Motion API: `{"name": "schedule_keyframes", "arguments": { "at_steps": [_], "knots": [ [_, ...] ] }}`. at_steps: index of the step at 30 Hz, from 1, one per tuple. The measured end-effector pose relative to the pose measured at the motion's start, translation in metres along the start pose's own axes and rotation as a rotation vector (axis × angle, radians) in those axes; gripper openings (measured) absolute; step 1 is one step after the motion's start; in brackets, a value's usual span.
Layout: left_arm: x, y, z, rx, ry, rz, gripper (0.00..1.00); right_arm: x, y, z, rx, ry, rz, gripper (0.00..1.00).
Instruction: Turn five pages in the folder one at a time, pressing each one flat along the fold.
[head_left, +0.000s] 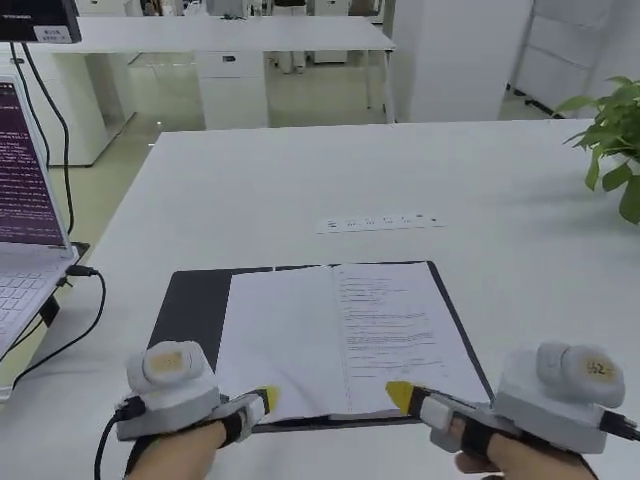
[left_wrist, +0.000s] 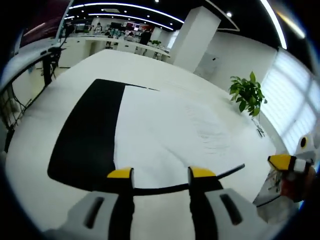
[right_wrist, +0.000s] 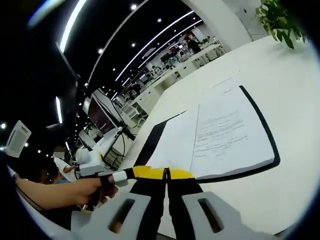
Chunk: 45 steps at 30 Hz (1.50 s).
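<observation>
White table (head_left: 300, 180): open folder (head_left: 190, 300), print illegible.

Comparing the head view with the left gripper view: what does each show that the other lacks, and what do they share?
Head view: a socket strip set in the table beyond the folder.
Left gripper view: ceiling lights, and the left gripper seen along its jaws, which stand open at the folder's near edge.
Both: the open folder with a black cover and white pages, the plant, and the right gripper near the folder's near right corner.
</observation>
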<state>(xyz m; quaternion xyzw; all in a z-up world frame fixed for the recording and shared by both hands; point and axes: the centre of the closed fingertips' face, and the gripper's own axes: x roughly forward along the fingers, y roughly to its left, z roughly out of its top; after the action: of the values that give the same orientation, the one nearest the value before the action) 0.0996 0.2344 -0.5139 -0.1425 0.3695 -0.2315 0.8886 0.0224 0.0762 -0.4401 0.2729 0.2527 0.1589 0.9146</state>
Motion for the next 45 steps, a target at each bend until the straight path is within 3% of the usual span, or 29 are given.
{"name": "schedule_keyframes", "arguments": {
  "at_steps": [4, 10, 14, 17, 20, 23, 27, 32, 36, 42, 45],
  "knots": [
    [-0.021, -0.016, -0.002, -0.048, 0.018, -0.046, 0.50, -0.008, -0.011, 0.007, -0.088, 0.001, -0.057, 0.00],
    [-0.045, -0.034, 0.004, -0.054, 0.011, -0.083, 0.57, -0.016, -0.021, 0.015, -0.147, -0.008, -0.098, 0.17],
    [-0.061, -0.042, 0.013, 0.021, -0.035, -0.087, 0.61, -0.023, -0.026, 0.020, -0.172, -0.016, -0.112, 0.30],
    [-0.069, -0.043, 0.017, 0.119, -0.059, -0.075, 0.66, -0.029, -0.030, 0.023, -0.144, -0.027, -0.123, 0.45],
    [-0.078, -0.045, 0.025, 0.217, -0.124, -0.056, 0.74, -0.036, -0.035, 0.027, -0.167, -0.052, -0.144, 0.59],
    [-0.085, -0.047, 0.029, 0.257, -0.163, -0.047, 0.84, -0.042, -0.037, 0.030, -0.175, -0.072, -0.150, 0.71],
    [-0.093, -0.046, 0.028, 0.274, -0.178, -0.032, 0.99, -0.051, -0.037, 0.032, -0.217, -0.095, -0.163, 0.84],
    [-0.101, -0.042, 0.024, 0.328, -0.174, -0.008, 0.99, -0.059, -0.042, 0.034, -0.233, -0.118, -0.182, 1.00],
    [-0.106, -0.039, 0.022, 0.355, -0.168, 0.003, 0.99, -0.064, -0.043, 0.036, -0.224, -0.137, -0.196, 1.00],
    [-0.119, -0.035, 0.029, 0.356, -0.186, 0.020, 0.99, -0.068, -0.032, 0.036, -0.337, -0.101, -0.191, 1.00],
    [-0.126, -0.033, 0.034, 0.358, -0.201, 0.035, 0.99, -0.069, -0.029, 0.039, -0.362, -0.108, -0.186, 1.00]
  ]
}}
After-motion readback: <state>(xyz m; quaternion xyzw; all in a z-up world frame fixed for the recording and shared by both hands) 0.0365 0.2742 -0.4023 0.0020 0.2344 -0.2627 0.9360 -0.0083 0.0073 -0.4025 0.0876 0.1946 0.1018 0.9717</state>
